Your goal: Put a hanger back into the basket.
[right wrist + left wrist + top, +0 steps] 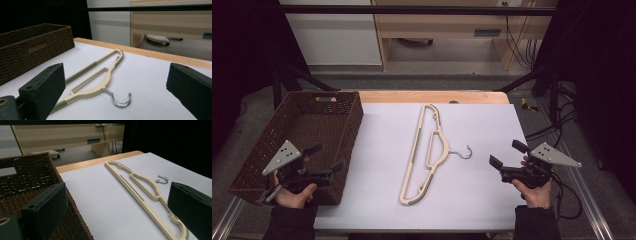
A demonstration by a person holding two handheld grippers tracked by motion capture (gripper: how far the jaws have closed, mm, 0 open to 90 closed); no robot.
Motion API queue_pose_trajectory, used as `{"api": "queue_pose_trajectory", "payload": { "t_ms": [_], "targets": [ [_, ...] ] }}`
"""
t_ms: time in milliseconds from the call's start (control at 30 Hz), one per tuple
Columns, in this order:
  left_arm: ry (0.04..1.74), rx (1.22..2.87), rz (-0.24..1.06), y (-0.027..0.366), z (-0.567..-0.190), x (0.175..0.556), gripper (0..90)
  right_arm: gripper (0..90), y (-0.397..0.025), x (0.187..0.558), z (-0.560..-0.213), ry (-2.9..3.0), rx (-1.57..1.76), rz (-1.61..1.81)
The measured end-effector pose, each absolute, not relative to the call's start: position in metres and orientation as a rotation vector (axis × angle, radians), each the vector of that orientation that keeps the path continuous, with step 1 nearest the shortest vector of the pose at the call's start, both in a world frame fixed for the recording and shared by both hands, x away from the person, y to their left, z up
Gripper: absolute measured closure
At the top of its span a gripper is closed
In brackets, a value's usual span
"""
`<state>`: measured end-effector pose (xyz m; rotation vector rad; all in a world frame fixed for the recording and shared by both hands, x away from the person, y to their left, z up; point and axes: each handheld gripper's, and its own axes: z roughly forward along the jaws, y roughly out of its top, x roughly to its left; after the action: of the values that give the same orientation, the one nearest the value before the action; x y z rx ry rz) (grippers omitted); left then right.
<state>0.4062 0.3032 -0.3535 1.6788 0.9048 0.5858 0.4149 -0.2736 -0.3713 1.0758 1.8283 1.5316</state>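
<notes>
With both jaws spread empty, we hold the left gripper (pixel 326 157) at 9 o'clock and the right gripper (pixel 507 154) at 3 o'clock of the beige clothes hanger (pixel 424 152), flanking it for pickup toward the wicker basket (pixel 262 150).

- My table (pixel 377 210): white top, wood strip (pixel 432 96) along the far edge.
- Beyond it: grey floor (pixel 422 62), light-wood cabinet (pixel 452 25), white panel (pixel 334 32) to its left.
- Cables (pixel 518 45) hang by the cabinet.
- Both sides dark, black frame struts (pixel 532 75).
</notes>
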Motion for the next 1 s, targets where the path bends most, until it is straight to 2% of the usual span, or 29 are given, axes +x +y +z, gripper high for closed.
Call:
{"api": "queue_pose_trajectory", "payload": {
  "t_ms": [467, 1000],
  "targets": [
    [0.913, 1.685, 0.591, 0.300, -0.357, 0.408, 3.0, 4.8, -0.264, 0.430, -0.376, 1.878, 1.060, 1.475],
    [0.899, 1.716, 0.595, 0.289, -0.360, 0.408, 3.3, 16.6, -0.221, 0.492, -0.392, 2.062, 0.984, 1.394]
  ]
}}
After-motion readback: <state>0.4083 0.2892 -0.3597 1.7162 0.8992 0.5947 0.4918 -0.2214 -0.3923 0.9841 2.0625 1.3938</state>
